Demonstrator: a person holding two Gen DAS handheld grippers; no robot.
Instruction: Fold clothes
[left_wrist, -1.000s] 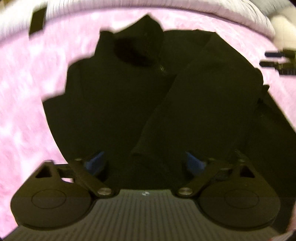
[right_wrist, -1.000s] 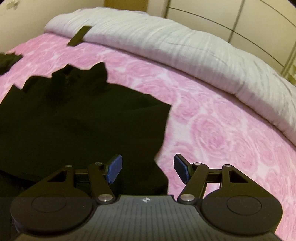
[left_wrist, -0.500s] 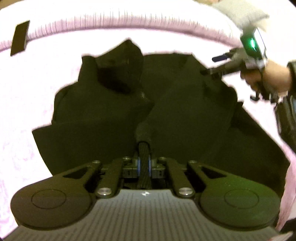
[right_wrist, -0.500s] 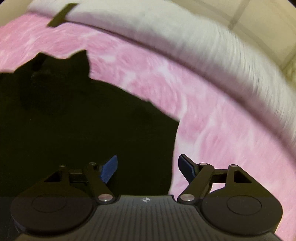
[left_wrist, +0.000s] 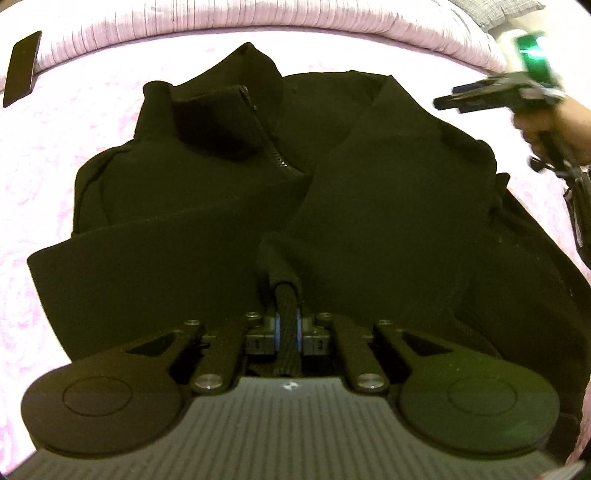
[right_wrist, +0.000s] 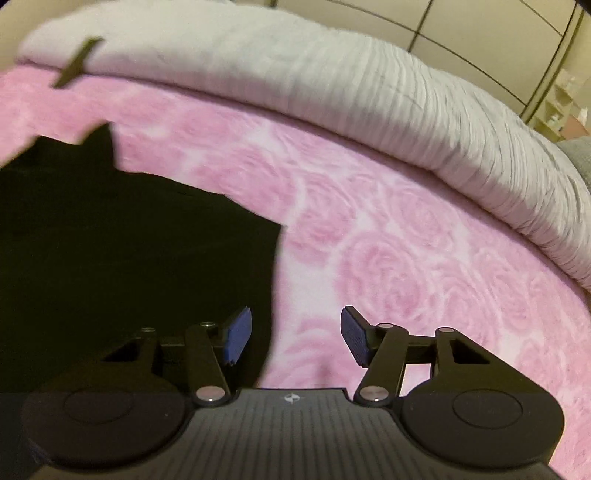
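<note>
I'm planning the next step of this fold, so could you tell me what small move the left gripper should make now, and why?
Probably carry the pinched sleeve cuff across the black jacket chest. The left gripper is shut on it, while the right gripper is open over the pink blanket, holding nothing.

The right gripper (right_wrist: 291, 338) stands with its two blue-padded fingers (right_wrist: 238, 334) spread wide, nothing between them. Beneath it lies a fluffy pink blanket printed with roses (right_wrist: 399, 258). A black fabric garment (right_wrist: 129, 266) fills the left side, its right edge falling just under the left finger while the right finger sits over bare blanket. Beyond, a ribbed white duvet (right_wrist: 332, 85) curves across, a small dark flat object (right_wrist: 75, 62) resting on its left end. Cream panelled wardrobe doors (right_wrist: 480, 40) stand behind.
</note>
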